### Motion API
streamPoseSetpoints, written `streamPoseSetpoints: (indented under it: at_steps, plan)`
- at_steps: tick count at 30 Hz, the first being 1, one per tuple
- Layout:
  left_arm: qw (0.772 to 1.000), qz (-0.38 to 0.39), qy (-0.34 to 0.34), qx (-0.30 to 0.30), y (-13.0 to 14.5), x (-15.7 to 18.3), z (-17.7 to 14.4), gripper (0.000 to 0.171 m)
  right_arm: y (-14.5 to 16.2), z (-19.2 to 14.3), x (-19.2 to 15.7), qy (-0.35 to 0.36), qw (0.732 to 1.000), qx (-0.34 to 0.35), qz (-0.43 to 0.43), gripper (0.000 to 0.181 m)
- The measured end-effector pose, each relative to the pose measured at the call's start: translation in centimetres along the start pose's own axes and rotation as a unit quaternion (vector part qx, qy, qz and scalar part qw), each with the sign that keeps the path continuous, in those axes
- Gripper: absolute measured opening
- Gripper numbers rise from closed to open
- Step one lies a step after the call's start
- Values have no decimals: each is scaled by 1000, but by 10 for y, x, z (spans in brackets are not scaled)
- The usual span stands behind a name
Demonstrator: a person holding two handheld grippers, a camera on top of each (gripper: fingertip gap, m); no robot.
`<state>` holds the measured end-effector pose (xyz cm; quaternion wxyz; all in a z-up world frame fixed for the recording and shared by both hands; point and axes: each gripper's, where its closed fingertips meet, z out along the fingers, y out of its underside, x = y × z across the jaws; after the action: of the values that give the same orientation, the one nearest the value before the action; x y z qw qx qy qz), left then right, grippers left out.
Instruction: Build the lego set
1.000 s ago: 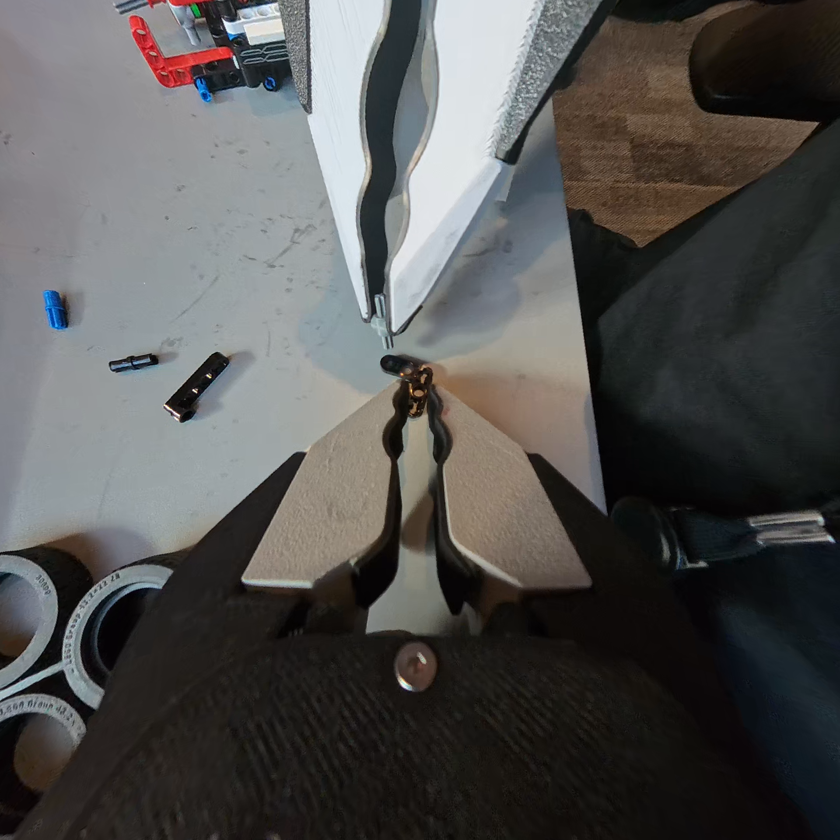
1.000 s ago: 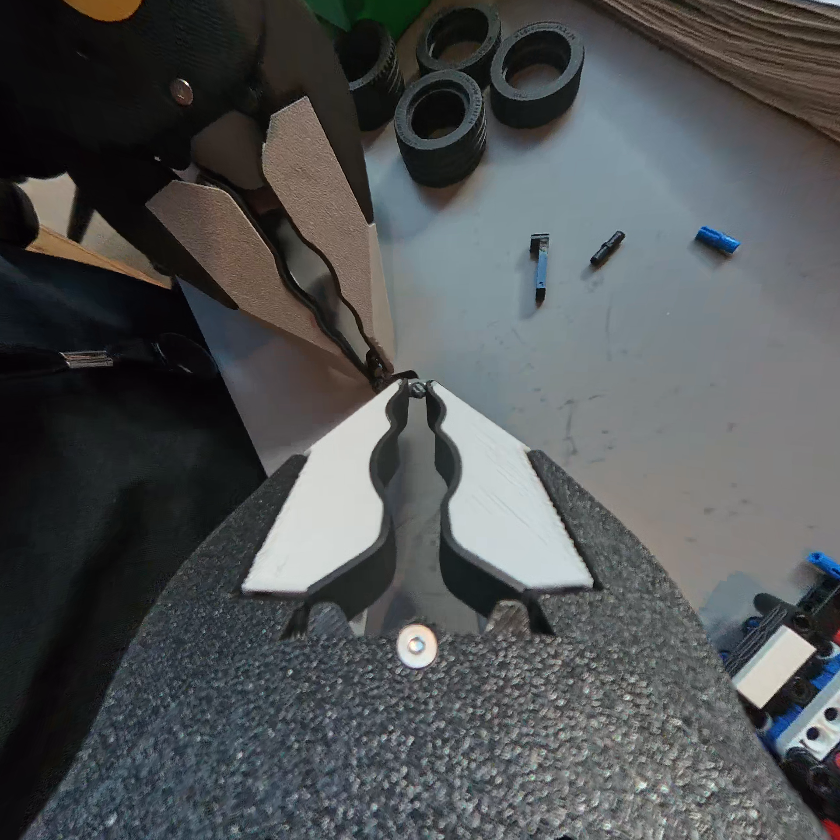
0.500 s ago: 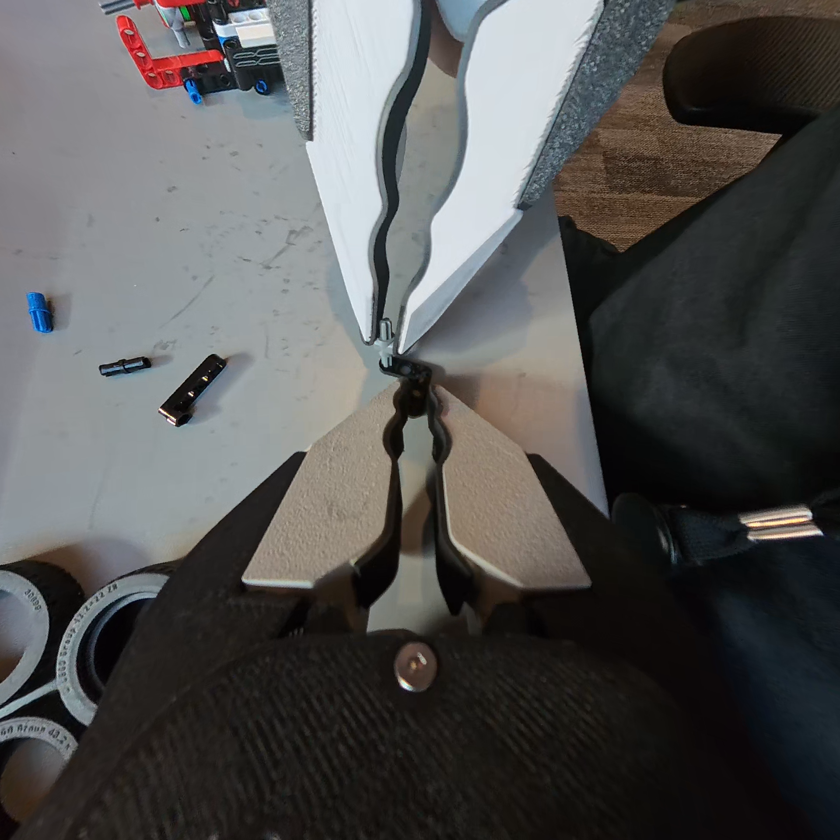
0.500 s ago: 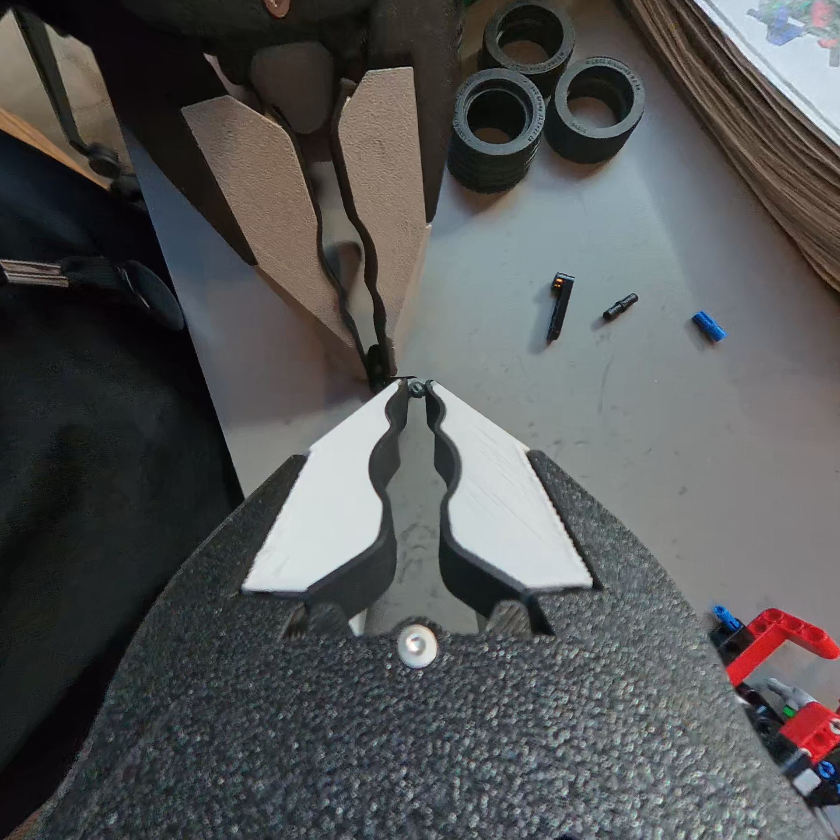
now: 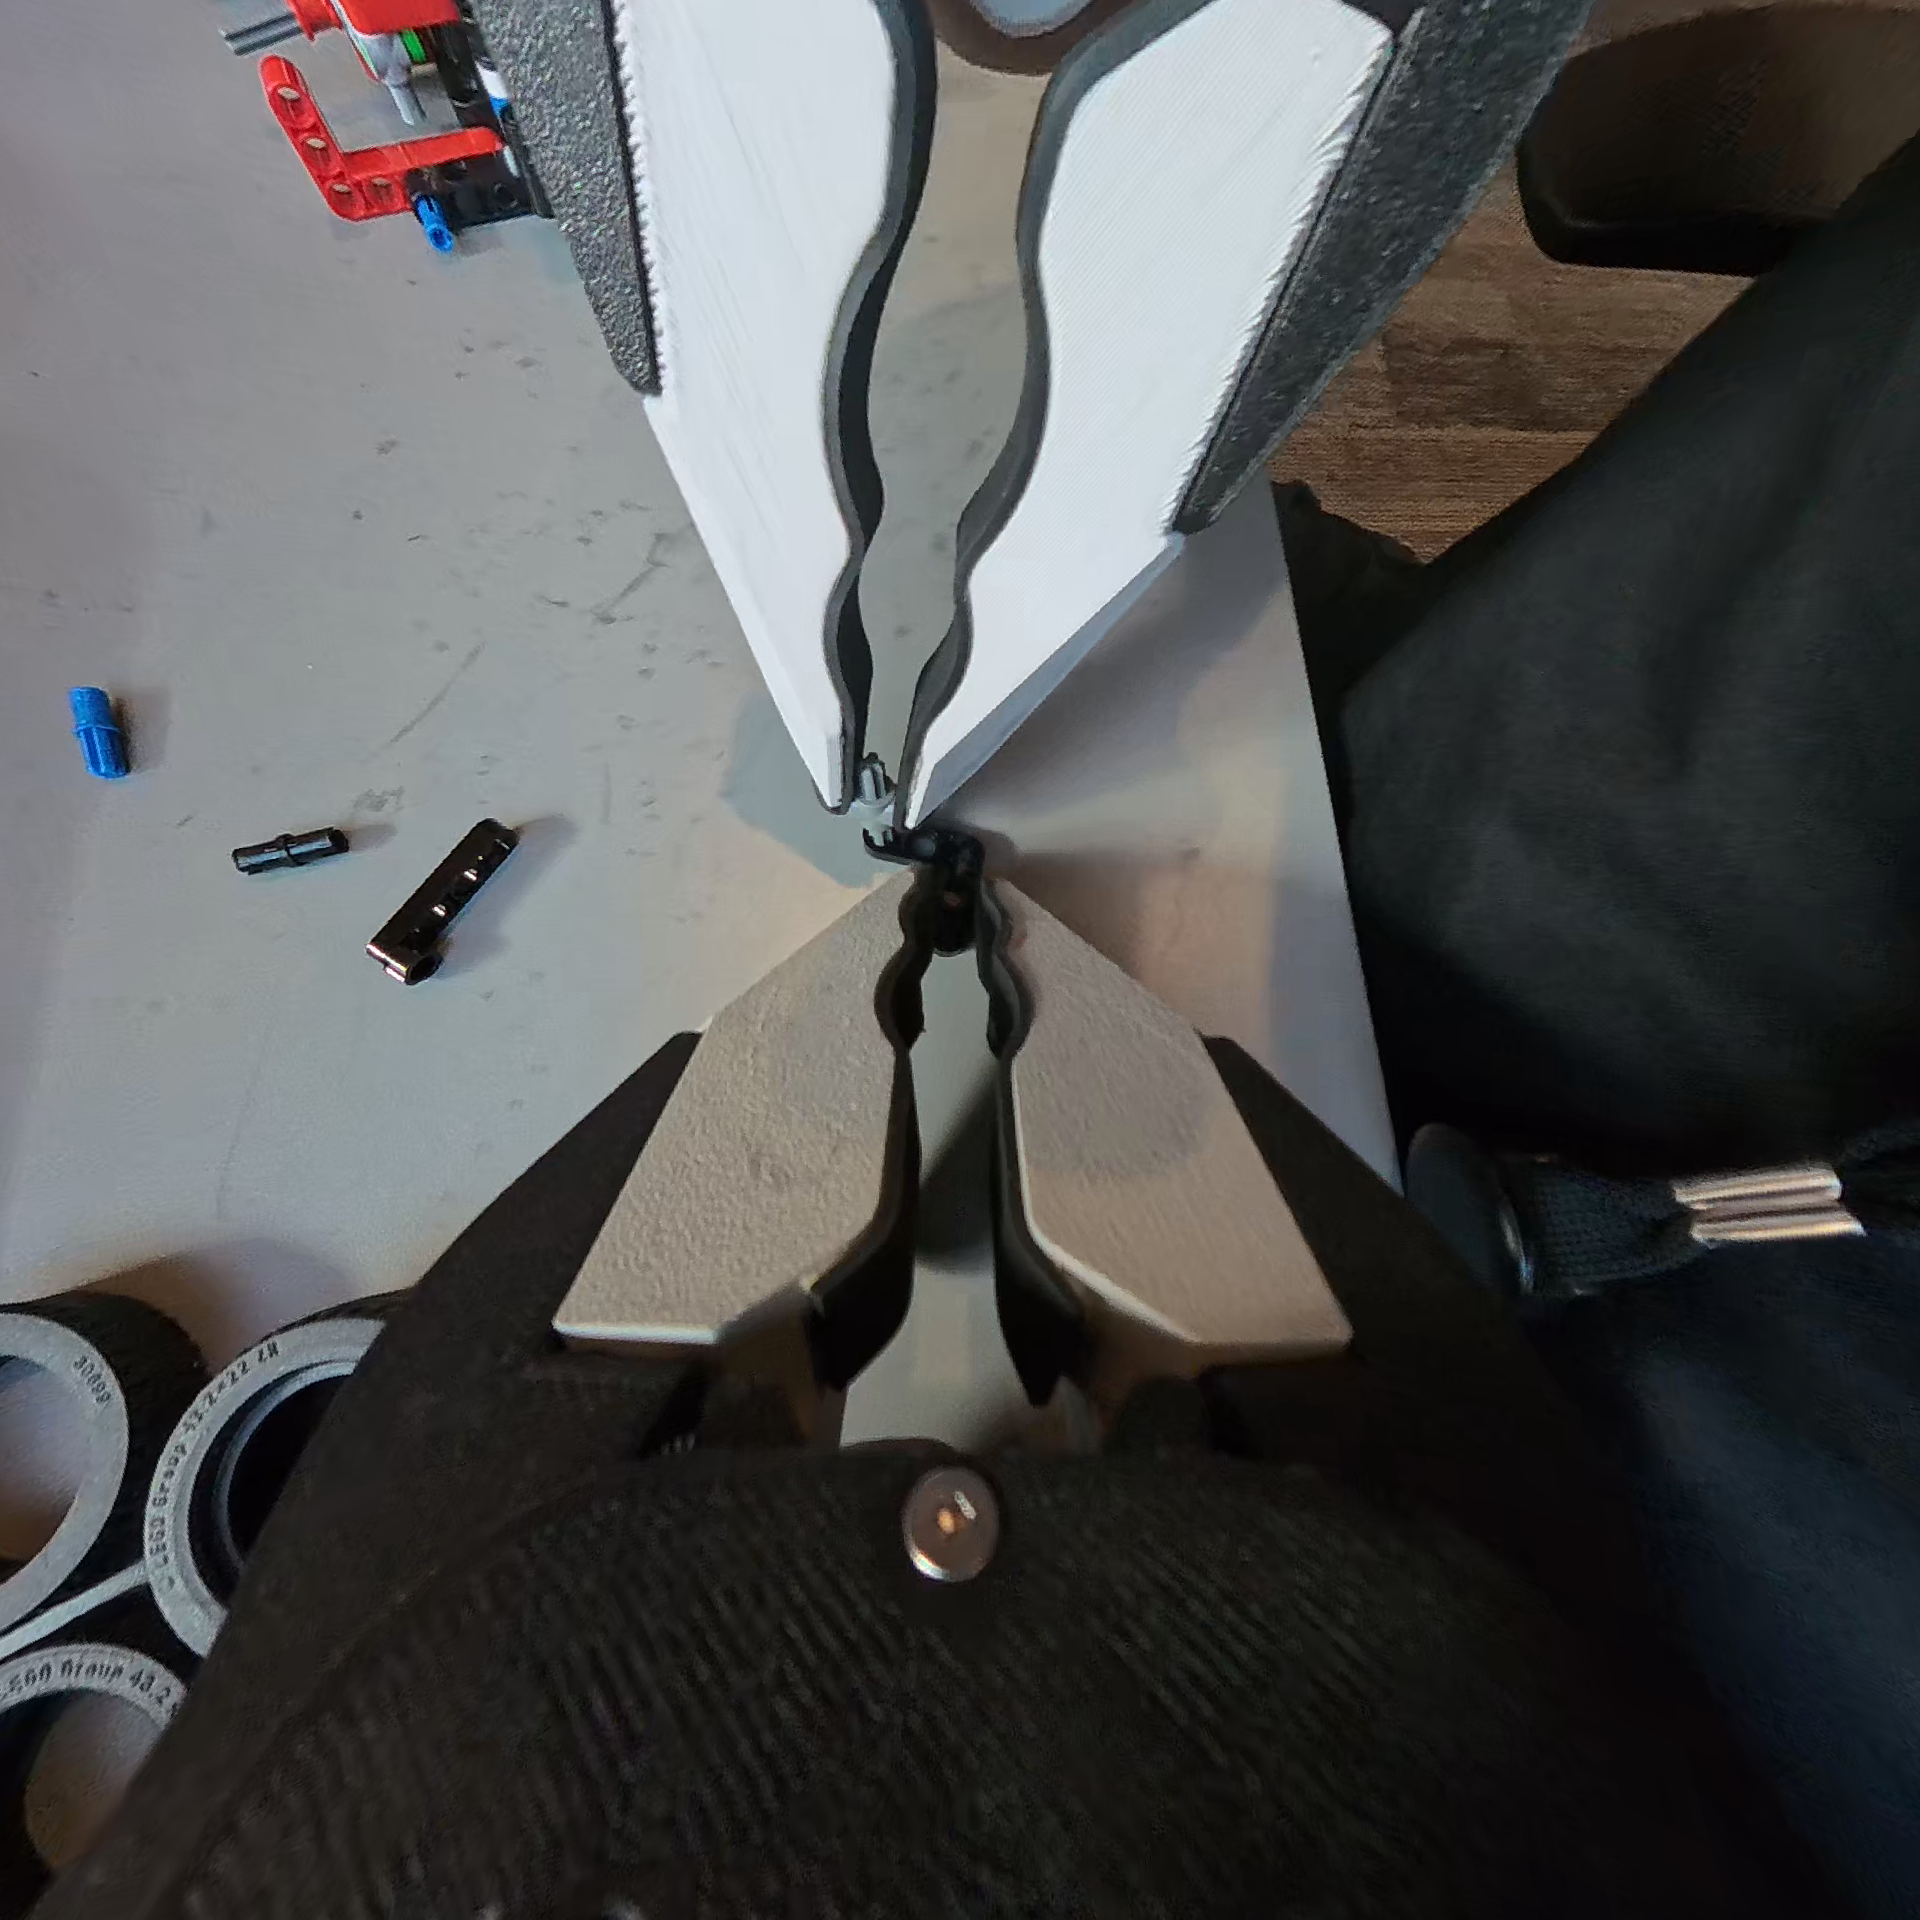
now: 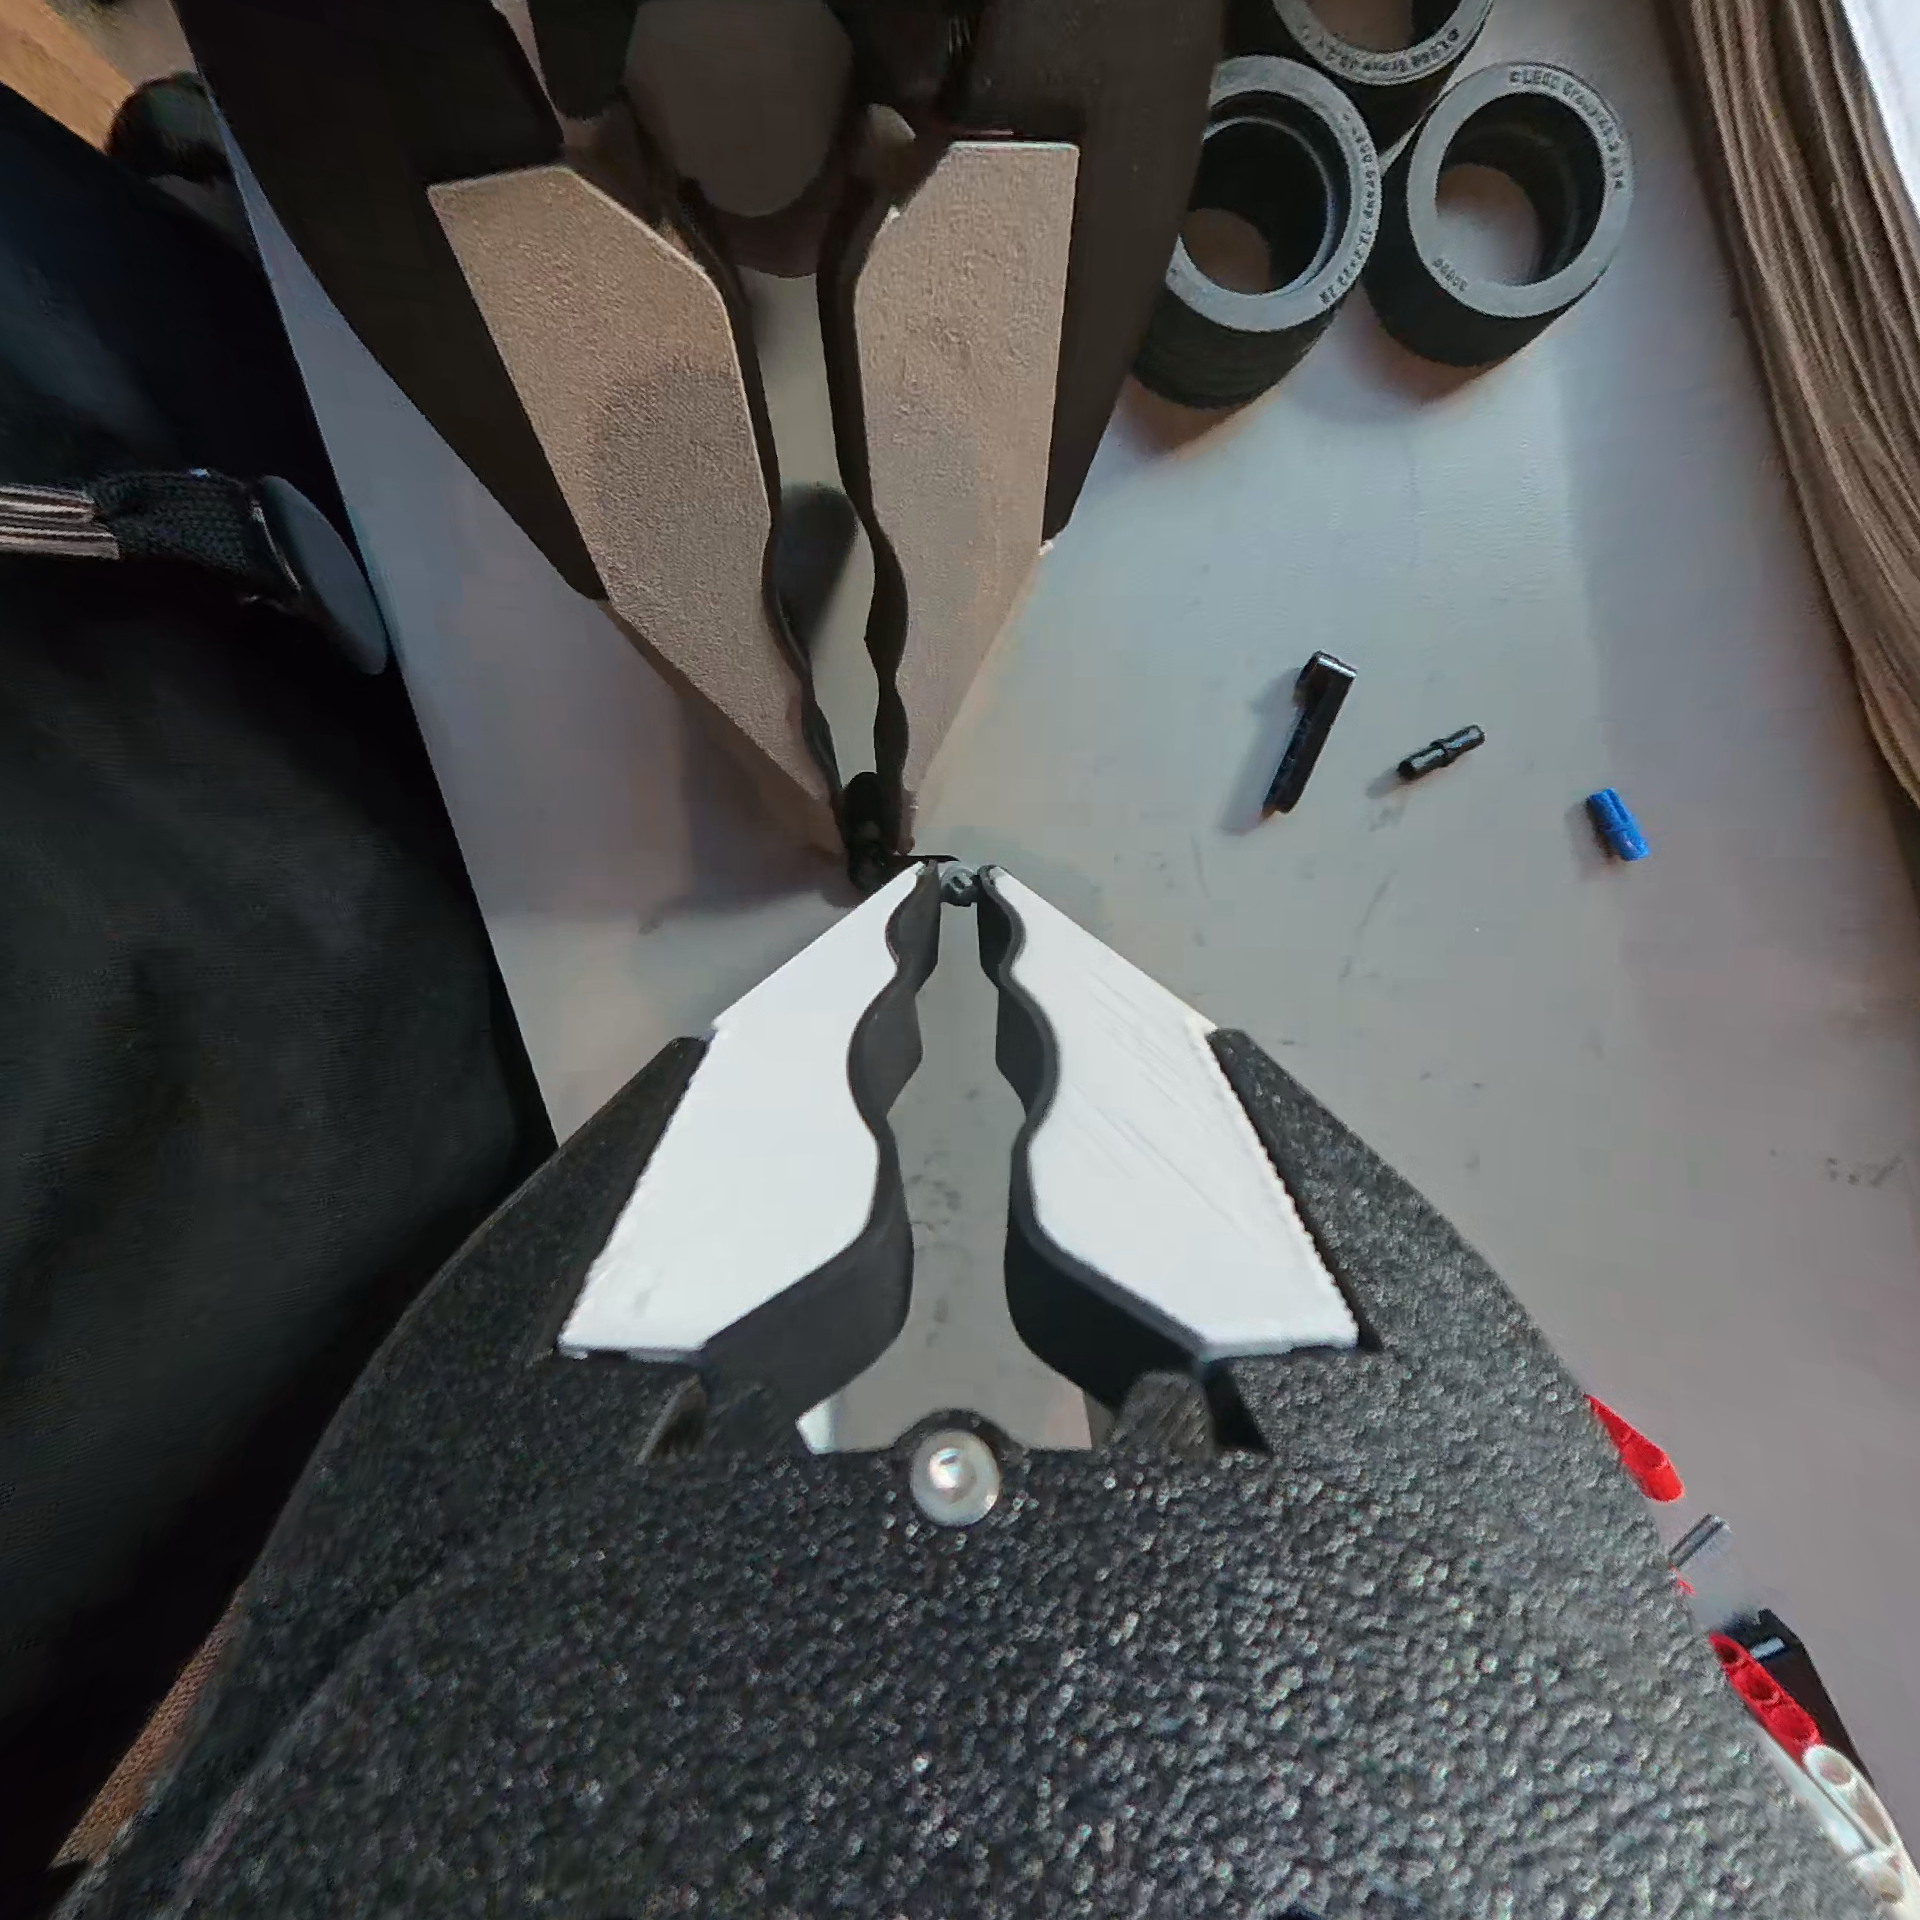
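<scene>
Left claw [image 5: 948, 902] around small black connector [image 5: 940, 850]

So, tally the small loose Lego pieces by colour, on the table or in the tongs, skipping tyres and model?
Black: 3: black pin, beam, piece in left tongs
Blue: 1: blue pin
Grey: 1: grey pin in right tongs
Total: 5

The grey surface [image 5: 312, 520] is scuffed and marked. On it lie a small blue peg [image 5: 99, 732], a short black pin [image 5: 289, 849] near it and a black bar with holes [image 5: 442, 902] just beside the pin. Black rubber tyres [image 6: 1382, 197] stand grouped at one side. A partly built model of red, black and white pieces [image 5: 405, 125] sits well apart from them.
</scene>
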<state>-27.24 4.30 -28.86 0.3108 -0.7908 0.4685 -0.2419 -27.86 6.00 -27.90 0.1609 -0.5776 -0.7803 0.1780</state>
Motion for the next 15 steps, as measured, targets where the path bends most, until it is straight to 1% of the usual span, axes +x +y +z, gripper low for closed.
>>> streamPoseSetpoints:
  at_steps: [4,6,7,10,13,15]
  plan:
    - [1000,1,1,0,0,0,0,5,-1,3,-2,9,1000,6,-29,6]
    - [1000,3,-1,0,0,0,0,5,-1,3,-2,-5,1000,-1,-29,6]
    - [1000,3,-1,0,0,0,0,5,0,3,-2,-19,1000,7,-17,6]
    - [1000,7,-3,1,0,1,0,5,1,2,-3,-50,996,59,52,7]
    - [1000,4,0,1,0,1,1,5,-2,3,-1,-17,996,87,31,7]
    - [1000,-1,5,1,0,0,1,5,-3,2,-1,-15,995,89,45,7]
